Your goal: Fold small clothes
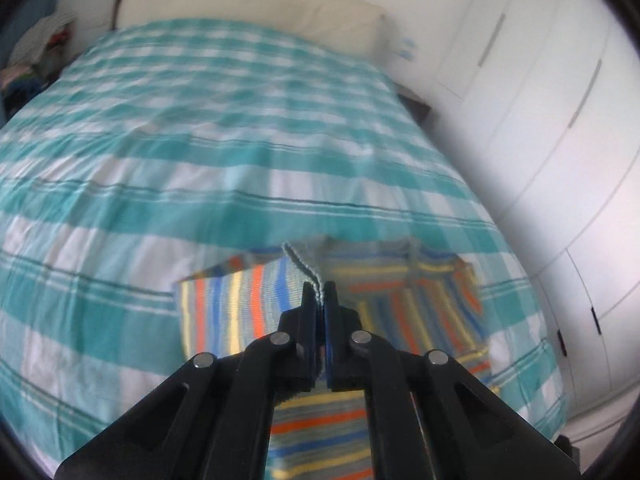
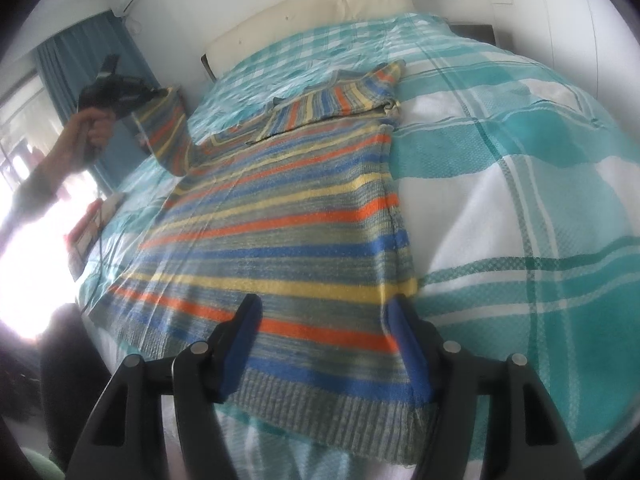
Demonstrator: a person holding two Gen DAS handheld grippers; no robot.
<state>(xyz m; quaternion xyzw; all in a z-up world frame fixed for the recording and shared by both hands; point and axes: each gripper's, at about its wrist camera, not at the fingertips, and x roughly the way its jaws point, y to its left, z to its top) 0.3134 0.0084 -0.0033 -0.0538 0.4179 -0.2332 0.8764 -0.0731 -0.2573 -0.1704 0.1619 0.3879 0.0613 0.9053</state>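
A small striped knitted sweater (image 2: pixel 280 216) in blue, orange, yellow and grey lies flat on the bed, hem toward me in the right wrist view. Its right sleeve (image 2: pixel 340 96) is folded across the chest. My left gripper (image 1: pixel 319 292) is shut on the cuff of the left sleeve (image 1: pixel 240 304) and holds it lifted above the bed; it also shows in the right wrist view (image 2: pixel 120 92) at the far left, with the sleeve (image 2: pixel 168 132) hanging from it. My right gripper (image 2: pixel 324 312) is open, its jaws wide apart just above the hem.
The bed has a teal and white checked cover (image 2: pixel 520 200) and a cream headboard (image 2: pixel 312 12). White wardrobe doors (image 1: pixel 560 120) stand to the right of the bed. A teal curtain (image 2: pixel 72 64) and bright window are at the left. Clutter (image 1: pixel 36 60) sits beside the bed.
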